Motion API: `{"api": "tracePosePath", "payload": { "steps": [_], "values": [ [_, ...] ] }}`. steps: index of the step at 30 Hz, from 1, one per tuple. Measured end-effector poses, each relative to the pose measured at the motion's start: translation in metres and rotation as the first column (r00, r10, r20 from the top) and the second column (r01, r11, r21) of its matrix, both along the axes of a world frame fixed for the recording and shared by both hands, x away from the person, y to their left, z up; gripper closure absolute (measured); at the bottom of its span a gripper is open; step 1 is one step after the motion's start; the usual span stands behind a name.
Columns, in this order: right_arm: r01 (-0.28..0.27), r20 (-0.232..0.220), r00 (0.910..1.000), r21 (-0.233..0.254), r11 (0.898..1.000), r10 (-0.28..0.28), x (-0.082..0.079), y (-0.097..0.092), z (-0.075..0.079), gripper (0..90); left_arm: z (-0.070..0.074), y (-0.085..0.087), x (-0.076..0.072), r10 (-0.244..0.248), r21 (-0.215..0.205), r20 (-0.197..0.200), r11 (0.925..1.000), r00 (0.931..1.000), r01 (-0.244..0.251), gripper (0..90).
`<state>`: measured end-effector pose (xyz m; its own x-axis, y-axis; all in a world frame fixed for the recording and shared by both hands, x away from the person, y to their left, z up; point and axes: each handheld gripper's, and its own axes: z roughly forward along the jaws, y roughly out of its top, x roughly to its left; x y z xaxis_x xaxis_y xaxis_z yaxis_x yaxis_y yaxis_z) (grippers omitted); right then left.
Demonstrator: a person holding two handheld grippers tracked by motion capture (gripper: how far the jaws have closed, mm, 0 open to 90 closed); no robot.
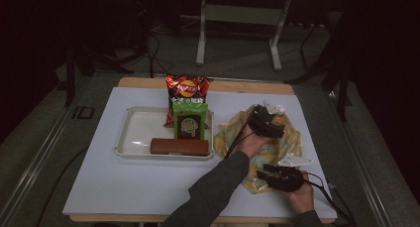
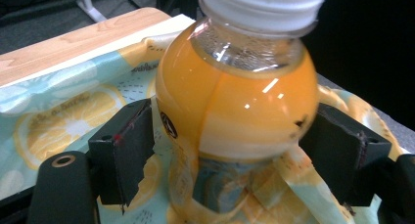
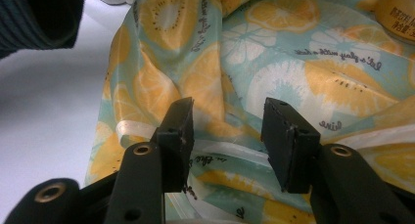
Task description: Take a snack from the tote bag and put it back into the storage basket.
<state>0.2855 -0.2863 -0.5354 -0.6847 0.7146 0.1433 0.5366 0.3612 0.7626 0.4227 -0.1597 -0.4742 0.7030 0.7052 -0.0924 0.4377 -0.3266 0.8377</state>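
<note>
Left gripper (image 2: 230, 150) is sitting with jaws spread around the round clear plastic bottle of orange juice with a white cap (image 2: 237, 92); pads look just clear of it. Bottle is standing upright on the lemon-print teal and yellow fabric bag (image 1: 277, 147), right of the white plastic tray (image 1: 131, 133). Right gripper (image 3: 227, 136) is hovering spread over the bag's near edge, pinching nothing.

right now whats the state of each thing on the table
bottle: upright, capped, full of orange drink, standing in the bag
bag: crumpled, lying open on the table
left gripper: open, fingers either side of the bottle, not pressing
right gripper: open, over the bag's edge
tray: holding a brown bar and green packet
</note>
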Motion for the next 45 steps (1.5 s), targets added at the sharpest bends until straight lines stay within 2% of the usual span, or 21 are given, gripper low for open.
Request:
{"api": "tracePosePath", "payload": {
  "steps": [4, 15, 21, 30, 32, 35, 39, 45],
  "values": [
    [-0.002, -0.001, 1.0, 0.002, 1.0, 0.002, 0.0, 0.0, 0.0, 55.1, -0.001, 0.001, 0.001, 0.003, 0.011, 0.007, 0.9999, 1.0, -0.003, 23.2],
    [0.001, -0.006, 1.0, 0.001, 1.0, -0.001, 0.0, -0.001, -0.001, 54.9, -0.001, 0.016, 0.002, -0.047, 0.016, 0.017, 0.9988, 0.9987, 0.047, 30.0],
    [0.001, -0.006, 1.0, 0.001, 1.0, -0.001, 0.0, -0.001, -0.001, 54.8, -0.003, 0.013, 0.006, -0.052, 0.001, 0.009, 0.9986, 0.9986, 0.052, 29.9],
    [0.0, -0.006, 1.0, 0.001, 1.0, 0.0, 0.0, -0.001, -0.001, 54.8, -0.003, 0.004, 0.015, -0.066, 0.019, -0.006, 0.9976, 0.9978, 0.066, 29.2],
    [0.0, -0.006, 1.0, 0.002, 1.0, 0.0, 0.0, -0.001, -0.001, 54.8, -0.003, 0.003, 0.017, -0.068, 0.012, -0.013, 0.9976, 0.9976, 0.068, 29.2],
    [0.002, -0.008, 1.0, 0.004, 1.0, -0.002, 0.0, -0.001, -0.001, 54.8, -0.004, 0.003, 0.018, -0.07, 0.008, -0.022, 0.9975, 0.9973, 0.07, 29.9],
    [0.002, -0.009, 1.0, 0.004, 1.0, -0.002, 0.0, -0.002, -0.001, 54.8, -0.004, 0.003, 0.017, -0.076, 0.025, -0.018, 0.9968, 0.9969, 0.077, 31.0],
    [0.001, -0.01, 0.9999, 0.005, 1.0, -0.001, 0.0, -0.002, -0.001, 54.8, -0.004, 0.003, 0.015, -0.074, 0.028, -0.014, 0.9969, 0.9972, 0.074, 32.3]
  ]
}}
